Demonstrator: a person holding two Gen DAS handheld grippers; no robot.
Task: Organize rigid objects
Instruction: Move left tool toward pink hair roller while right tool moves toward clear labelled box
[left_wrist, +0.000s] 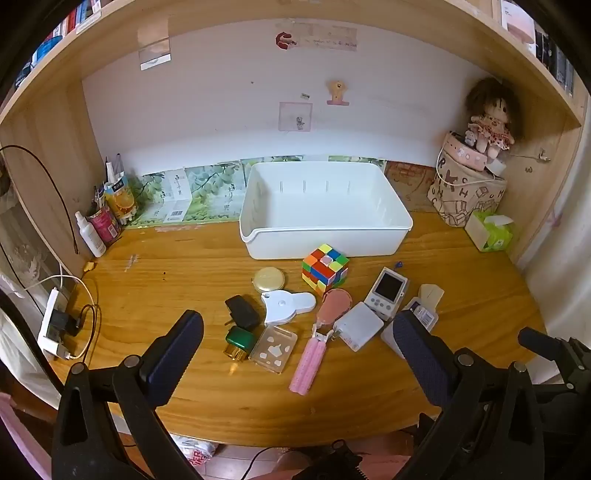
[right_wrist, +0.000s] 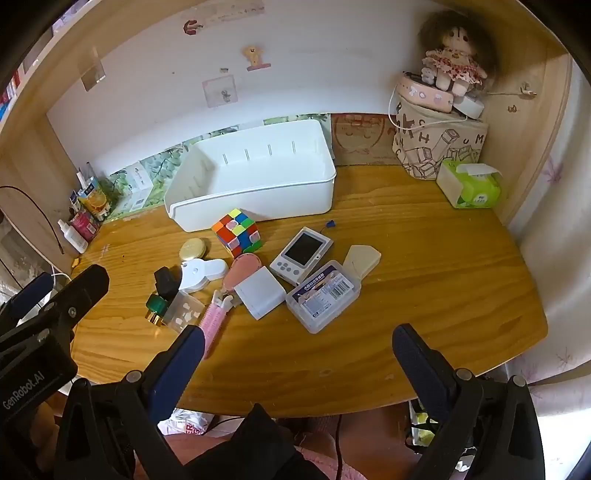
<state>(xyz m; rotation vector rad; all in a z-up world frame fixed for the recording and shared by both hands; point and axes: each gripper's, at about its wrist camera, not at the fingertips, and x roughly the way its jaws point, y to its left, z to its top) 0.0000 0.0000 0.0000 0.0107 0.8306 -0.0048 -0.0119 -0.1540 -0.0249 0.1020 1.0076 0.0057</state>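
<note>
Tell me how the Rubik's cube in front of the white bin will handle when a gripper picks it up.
The Rubik's cube looks rigid with flat faces, so open fingers should close on it squarely. It sits flat on the desk, so it should slide rather than roll. Its glossy plastic may slip, and its layers could twist if gripped off-centre.

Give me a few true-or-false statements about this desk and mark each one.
1. The white plastic bin is empty. True.
2. The multicoloured puzzle cube lies inside the bin. False: it stands on the wooden desk, just in front of the bin.
3. The left gripper and right gripper both hold nothing. True.
4. The rag doll lies flat on the desk. False: it sits on the patterned fabric box in the corner.
</note>
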